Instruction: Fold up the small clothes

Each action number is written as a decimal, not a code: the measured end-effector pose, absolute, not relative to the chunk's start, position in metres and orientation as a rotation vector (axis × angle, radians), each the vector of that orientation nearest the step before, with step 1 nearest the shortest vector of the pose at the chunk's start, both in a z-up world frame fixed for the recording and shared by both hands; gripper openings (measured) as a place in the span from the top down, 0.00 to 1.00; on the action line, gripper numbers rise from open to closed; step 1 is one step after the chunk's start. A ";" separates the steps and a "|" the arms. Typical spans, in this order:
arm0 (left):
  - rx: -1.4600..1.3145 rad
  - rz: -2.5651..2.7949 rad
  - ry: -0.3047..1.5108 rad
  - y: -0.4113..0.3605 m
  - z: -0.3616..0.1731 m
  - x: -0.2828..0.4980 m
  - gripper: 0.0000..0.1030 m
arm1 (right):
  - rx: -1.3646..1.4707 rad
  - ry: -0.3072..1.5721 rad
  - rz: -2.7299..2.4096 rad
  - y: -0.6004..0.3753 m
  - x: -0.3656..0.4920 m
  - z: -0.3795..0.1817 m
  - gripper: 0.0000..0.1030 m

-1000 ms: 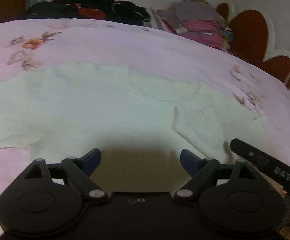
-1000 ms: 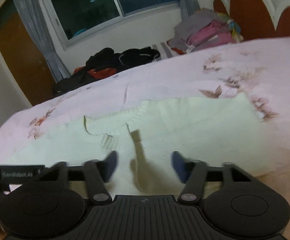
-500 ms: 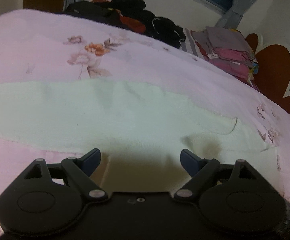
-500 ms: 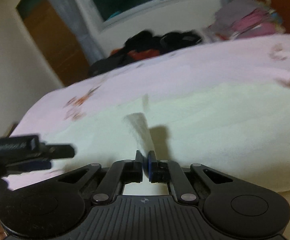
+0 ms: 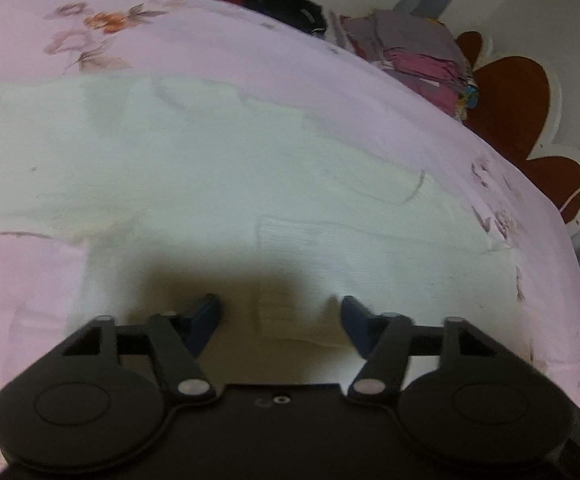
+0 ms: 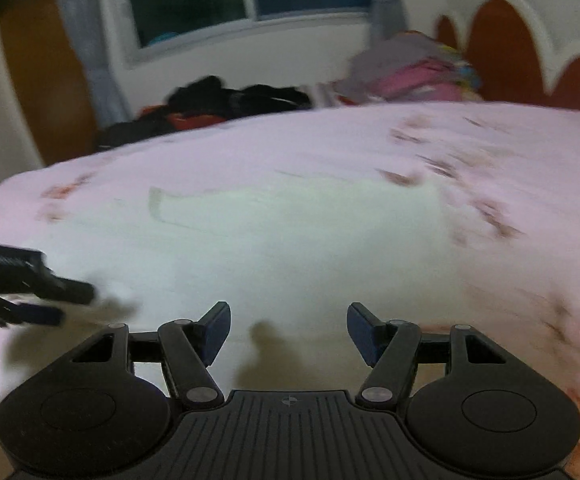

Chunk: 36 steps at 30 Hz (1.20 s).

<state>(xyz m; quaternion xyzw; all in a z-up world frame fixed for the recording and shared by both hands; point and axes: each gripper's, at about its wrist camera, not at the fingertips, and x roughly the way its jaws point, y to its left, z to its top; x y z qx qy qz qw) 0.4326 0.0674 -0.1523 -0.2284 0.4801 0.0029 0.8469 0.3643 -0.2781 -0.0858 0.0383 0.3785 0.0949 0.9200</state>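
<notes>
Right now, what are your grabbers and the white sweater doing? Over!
Left gripper open, right gripper open, both empty. White sweater flat on pink bedsheet. Nothing in the way.

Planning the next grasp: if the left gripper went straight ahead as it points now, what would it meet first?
Probably the cream sweater spread on the bed; the open left gripper already hovers low over its near edge, though depth is unclear.
</notes>
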 end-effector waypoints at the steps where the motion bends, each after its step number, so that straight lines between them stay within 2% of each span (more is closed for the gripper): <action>1: -0.458 0.005 1.015 0.063 -0.153 0.432 0.57 | 0.083 0.785 0.173 -0.286 0.363 -0.089 0.38; 2: -0.435 0.004 1.008 0.058 -0.154 0.432 0.61 | 0.087 0.791 0.157 -0.292 0.362 -0.092 0.38; 3: -0.421 0.006 1.003 0.056 -0.155 0.433 0.70 | 0.092 0.797 0.142 -0.297 0.361 -0.095 0.38; 5: -0.415 0.015 0.988 0.055 -0.156 0.435 0.81 | 0.102 0.803 0.115 -0.305 0.360 -0.099 0.38; 6: -0.417 0.017 0.976 0.055 -0.156 0.434 0.91 | 0.104 0.803 0.102 -0.308 0.360 -0.100 0.38; 7: -0.426 0.008 0.962 0.056 -0.155 0.433 0.93 | 0.103 0.801 0.092 -0.310 0.360 -0.100 0.38; 15: -0.458 -0.062 0.783 0.059 -0.102 0.427 0.95 | 0.111 0.802 0.051 -0.310 0.368 -0.103 0.38; 20: -0.525 0.005 0.678 0.086 -0.076 0.427 0.95 | 0.095 0.778 0.040 -0.307 0.378 -0.107 0.38; 21: -0.530 0.021 0.667 0.092 -0.074 0.427 0.95 | 0.094 0.775 0.038 -0.306 0.380 -0.107 0.42; 22: -0.532 0.034 0.665 0.098 -0.074 0.428 0.95 | 0.098 0.770 0.042 -0.305 0.381 -0.107 0.55; 25: -0.529 0.079 0.683 0.115 -0.083 0.427 0.95 | 0.115 0.759 0.049 -0.303 0.388 -0.105 0.73; 30: -0.506 0.128 0.767 0.126 -0.114 0.426 0.95 | 0.115 0.742 0.041 -0.301 0.399 -0.100 0.78; 31: -0.502 0.138 0.780 0.127 -0.121 0.426 0.95 | 0.114 0.742 0.024 -0.303 0.400 -0.100 0.90; 36: -0.488 0.146 0.847 0.129 -0.145 0.424 0.95 | 0.185 0.761 -0.047 -0.320 0.393 -0.107 0.92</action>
